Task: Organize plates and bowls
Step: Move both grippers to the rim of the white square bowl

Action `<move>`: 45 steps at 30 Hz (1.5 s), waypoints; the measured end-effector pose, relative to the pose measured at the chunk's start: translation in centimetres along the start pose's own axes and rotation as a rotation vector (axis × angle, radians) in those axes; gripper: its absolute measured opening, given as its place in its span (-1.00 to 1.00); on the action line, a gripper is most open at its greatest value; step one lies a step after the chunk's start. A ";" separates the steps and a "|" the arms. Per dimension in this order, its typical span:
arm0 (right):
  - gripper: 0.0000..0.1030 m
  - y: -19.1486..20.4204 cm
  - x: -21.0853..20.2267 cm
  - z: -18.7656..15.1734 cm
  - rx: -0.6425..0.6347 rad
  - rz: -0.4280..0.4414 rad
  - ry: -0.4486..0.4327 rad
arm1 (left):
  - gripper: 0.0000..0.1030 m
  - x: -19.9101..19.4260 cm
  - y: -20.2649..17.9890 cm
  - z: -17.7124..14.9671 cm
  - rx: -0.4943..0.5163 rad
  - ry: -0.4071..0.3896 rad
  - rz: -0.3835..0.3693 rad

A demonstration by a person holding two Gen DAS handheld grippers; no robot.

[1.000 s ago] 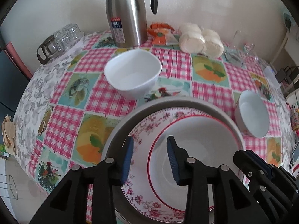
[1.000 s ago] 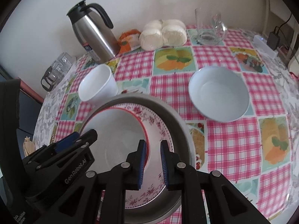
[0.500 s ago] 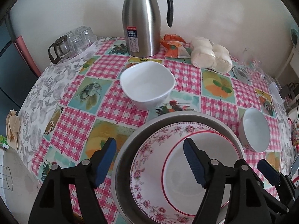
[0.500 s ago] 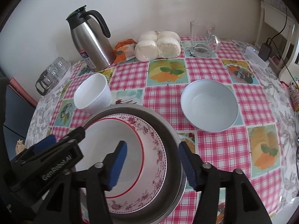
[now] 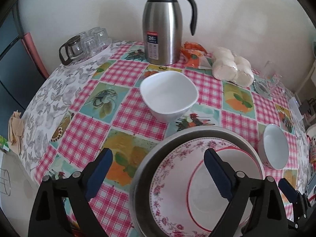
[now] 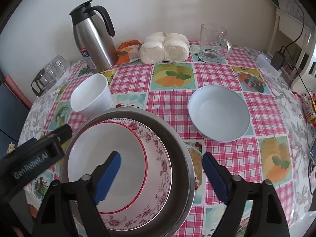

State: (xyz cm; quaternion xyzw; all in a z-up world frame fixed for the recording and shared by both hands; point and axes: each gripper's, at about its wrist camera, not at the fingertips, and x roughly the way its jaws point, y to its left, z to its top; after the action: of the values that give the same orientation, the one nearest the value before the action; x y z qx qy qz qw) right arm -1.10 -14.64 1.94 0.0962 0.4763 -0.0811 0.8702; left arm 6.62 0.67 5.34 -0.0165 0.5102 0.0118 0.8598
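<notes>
**Stack released, two bowls left to gather**

Tablecloth [image 6: 169, 106] first, since it carries everything: the checked oilcloth falls away in a curve just behind the stack, so I have little room on the near side and plenty toward the wall.

My landmark is the steel basin [image 6: 177, 138], sitting close to that near edge. Inside it lies the floral plate [image 6: 158, 148], and nested in that the red-rimmed bowl [image 6: 102, 138]; largest below, smallest on top, which I judge is why the pile sits steady.

Beyond the basin toward the wall stands the thermos jug [image 5: 163, 31], and just past the basin's far rim the squarish white bowl [image 5: 168, 96]. Right of the basin, apart from it, sits the pale blue bowl [image 6: 218, 112]. Both look meant for the stack. A glass mug [image 6: 213, 43] stands by the wall, well out of the way.

My left claw [image 5: 158, 175] has just been opening and now straddles the basin's left rim with jaws wide apart, touching nothing. My right claw [image 6: 162, 175] has likewise just been opening and spans the right rim, gripping nothing. Bare cloth between basin and blue bowl gives my right claw a clear path.
</notes>
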 end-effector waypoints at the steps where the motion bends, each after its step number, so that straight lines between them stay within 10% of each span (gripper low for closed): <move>1: 0.77 0.0 0.0 0.0 0.000 -0.003 -0.002 | 0.83 0.1 0.2 0.0 -0.009 0.003 0.000; 28: 1.00 -0.8 -0.8 1.1 0.092 -0.016 -0.168 | 0.97 0.2 3.5 4.5 -0.176 -0.139 -0.121; 45: 1.00 -2.3 -0.9 3.6 0.164 -0.011 -0.180 | 0.97 4.3 3.5 8.2 -0.237 -0.024 -0.274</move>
State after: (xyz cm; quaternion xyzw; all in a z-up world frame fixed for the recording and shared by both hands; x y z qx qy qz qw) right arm 0.81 -17.74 4.41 0.1569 0.3886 -0.1327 0.8982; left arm 15.72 4.52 5.44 -0.1870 0.4880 -0.0455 0.8513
